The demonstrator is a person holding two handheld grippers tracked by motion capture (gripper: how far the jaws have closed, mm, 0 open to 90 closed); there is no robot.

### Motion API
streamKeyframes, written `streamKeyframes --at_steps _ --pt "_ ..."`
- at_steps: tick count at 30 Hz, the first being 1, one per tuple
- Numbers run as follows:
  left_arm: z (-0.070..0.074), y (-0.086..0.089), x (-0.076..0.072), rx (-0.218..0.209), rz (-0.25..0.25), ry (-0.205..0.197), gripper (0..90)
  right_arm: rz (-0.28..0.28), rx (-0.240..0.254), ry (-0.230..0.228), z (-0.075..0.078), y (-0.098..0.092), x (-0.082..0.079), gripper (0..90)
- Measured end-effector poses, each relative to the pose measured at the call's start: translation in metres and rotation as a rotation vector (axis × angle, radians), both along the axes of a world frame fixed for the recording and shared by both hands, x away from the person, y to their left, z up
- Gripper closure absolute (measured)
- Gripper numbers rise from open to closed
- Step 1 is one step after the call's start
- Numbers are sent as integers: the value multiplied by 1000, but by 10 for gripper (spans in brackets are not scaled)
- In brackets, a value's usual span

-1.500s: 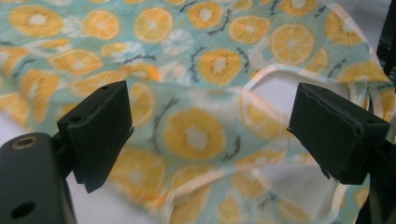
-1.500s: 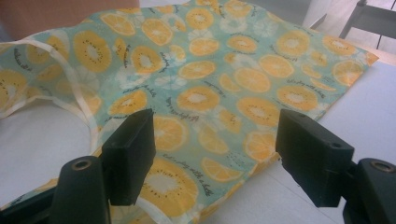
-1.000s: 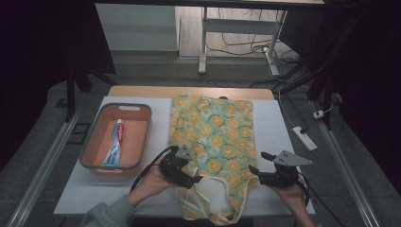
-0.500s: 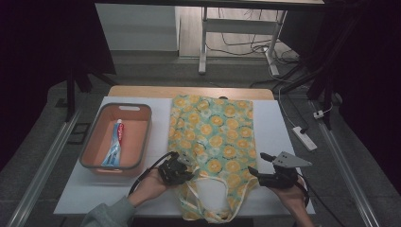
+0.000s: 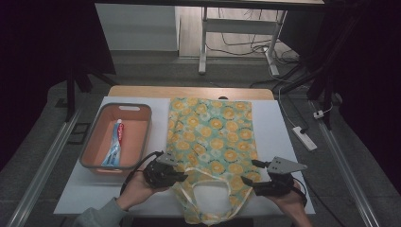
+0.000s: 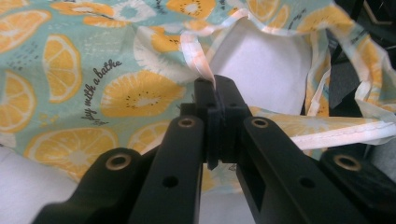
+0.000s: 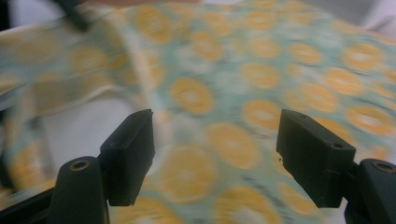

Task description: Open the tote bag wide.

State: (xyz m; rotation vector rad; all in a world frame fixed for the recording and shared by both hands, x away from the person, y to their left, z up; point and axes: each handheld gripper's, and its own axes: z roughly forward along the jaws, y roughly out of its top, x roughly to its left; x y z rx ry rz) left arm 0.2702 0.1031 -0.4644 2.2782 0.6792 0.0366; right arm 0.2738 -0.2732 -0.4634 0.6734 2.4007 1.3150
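A teal cloth bag [image 5: 213, 137] printed with orange slices lies flat on the white table, its pale handles [image 5: 208, 177] at the near edge. My left gripper [image 5: 182, 176] is at the bag's near left corner. In the left gripper view it [image 6: 216, 86] is shut on a pale strap [image 6: 196, 51] that rises from between the jaws over the bag [image 6: 135, 93]. My right gripper [image 5: 248, 182] is at the near right corner. In the blurred right gripper view it [image 7: 215, 135] stands open above the fabric [image 7: 261, 74], with nothing pinched.
An orange tray [image 5: 124, 107] stands left of the bag and holds a toothpaste tube [image 5: 116, 142]. The table's near edge runs just under both hands. A white power strip [image 5: 305, 137] lies on the floor to the right.
The left gripper has shut on the strap and shifted a little left, drawing the bag's near edge with it. The right gripper has edged slightly toward the bag's corner.
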Motion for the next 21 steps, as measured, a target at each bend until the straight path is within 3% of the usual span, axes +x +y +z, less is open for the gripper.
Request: streamKeyframes --at_steps 3,5,8,10,11,13,16,17,18,20,21 --pt "7 9 1 -30 15 -3 884 97 -43 12 1 13 -12 273" --pt "13 16 2 -43 35 -13 884 108 -70 2 -1 16 -18 271" --pt "20 27 6 -83 60 -9 884 136 -66 48 -8 16 -21 249" --pt "22 33 8 -96 72 -5 883 164 -124 49 -14 26 -26 239" --pt "22 34 9 -102 79 -4 883 164 -124 49 -14 26 -26 239" --pt "23 38 11 -105 88 -2 883 177 -164 52 -19 36 -27 234" --pt "23 39 13 -109 93 2 883 224 -180 78 -26 50 -26 232" --pt "22 39 14 -107 93 3 883 266 -196 92 -29 61 -26 230" --pt "22 38 14 -105 93 4 883 266 -196 92 -29 61 -26 230" --pt "21 36 14 -98 91 3 883 316 -249 103 -37 76 -25 224" --pt "21 36 15 -95 89 3 883 316 -249 103 -37 76 -25 224"
